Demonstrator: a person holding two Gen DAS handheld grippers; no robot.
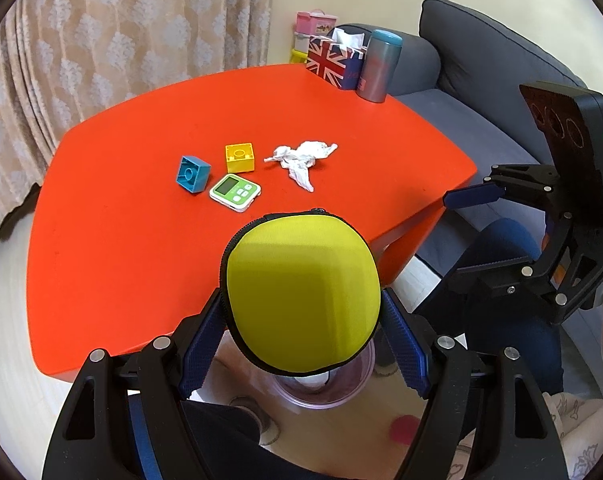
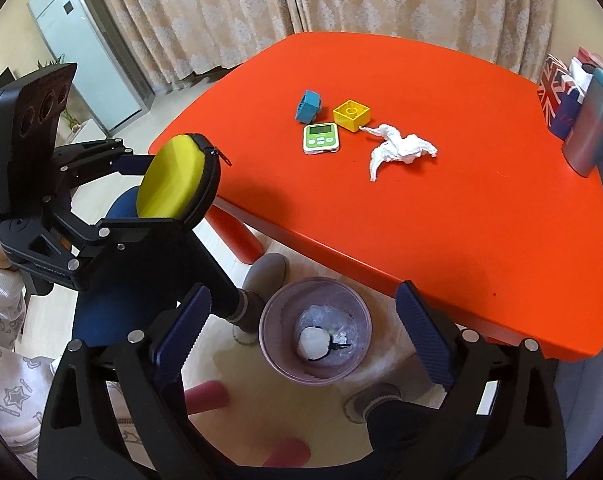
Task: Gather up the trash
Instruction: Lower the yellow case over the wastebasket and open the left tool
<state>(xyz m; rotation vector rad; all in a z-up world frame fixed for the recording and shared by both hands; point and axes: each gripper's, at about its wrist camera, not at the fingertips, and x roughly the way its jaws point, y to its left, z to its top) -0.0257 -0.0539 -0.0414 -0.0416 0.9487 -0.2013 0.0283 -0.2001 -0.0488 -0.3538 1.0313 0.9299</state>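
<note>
Left gripper point(image 1: 303, 332) pinches a round yellow zip case point(image 1: 303, 294) by its edges, both blue pads against the sides; case hangs past the near edge of the red table point(image 1: 141, 240), above the clear bin point(image 2: 315, 330) on the floor. Right gripper point(image 2: 301, 340) stands spread wide with nothing between its fingers, directly over the bin mouth. In the bin: a pale rounded item with a black cord on a crinkled plastic liner, possibly another case; view too small to confirm. Crumpled white tissue point(image 1: 303, 160) lies on the table, just right of a yellow toy block point(image 1: 240, 157). Blue toy block point(image 1: 192, 174) is tipped on its side beside a green-and-white digital timer point(image 1: 235, 193). Union Jack tissue box point(image 1: 333, 62) and a grey tumbler point(image 1: 379, 66) stand at the far corner.
</note>
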